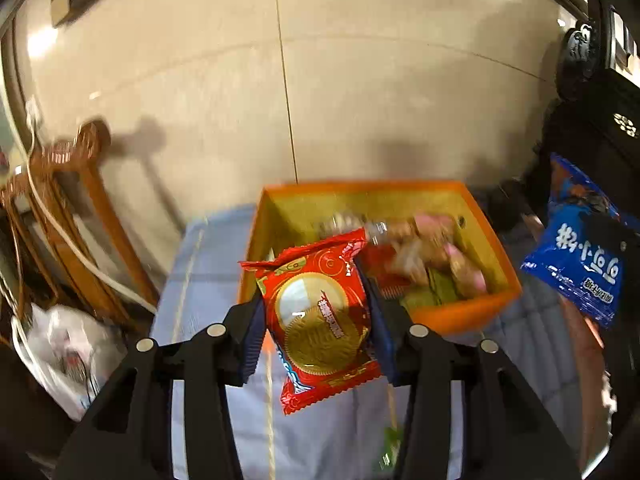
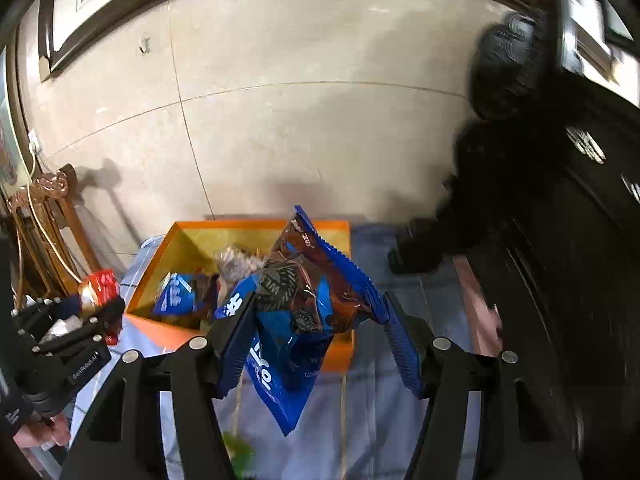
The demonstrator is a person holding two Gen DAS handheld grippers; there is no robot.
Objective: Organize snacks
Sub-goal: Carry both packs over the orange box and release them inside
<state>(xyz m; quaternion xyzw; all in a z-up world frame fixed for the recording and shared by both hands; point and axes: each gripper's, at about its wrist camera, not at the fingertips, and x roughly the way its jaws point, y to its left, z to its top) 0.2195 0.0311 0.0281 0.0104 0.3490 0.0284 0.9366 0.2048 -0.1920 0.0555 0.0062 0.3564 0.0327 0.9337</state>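
Note:
My left gripper [image 1: 318,320] is shut on a red snack packet [image 1: 320,320] with a gold round print, held above the near left corner of the orange box [image 1: 460,314]. My right gripper [image 2: 316,320] is shut on a blue cookie packet [image 2: 296,320], held over the near right part of the orange box [image 2: 168,332]. The blue packet also shows in the left wrist view [image 1: 580,264], to the right of the box. The box holds several wrapped snacks [image 1: 432,252], among them a small blue packet [image 2: 176,294]. The left gripper with its red packet shows at the left edge of the right wrist view [image 2: 96,300].
The box stands on a pale blue tablecloth [image 1: 208,272]. A carved wooden chair [image 1: 80,200] and a white plastic bag [image 1: 68,352] are at the left. Dark furniture [image 2: 560,220] stands at the right. A green item [image 2: 240,452] lies on the cloth near the front. A tiled wall is behind.

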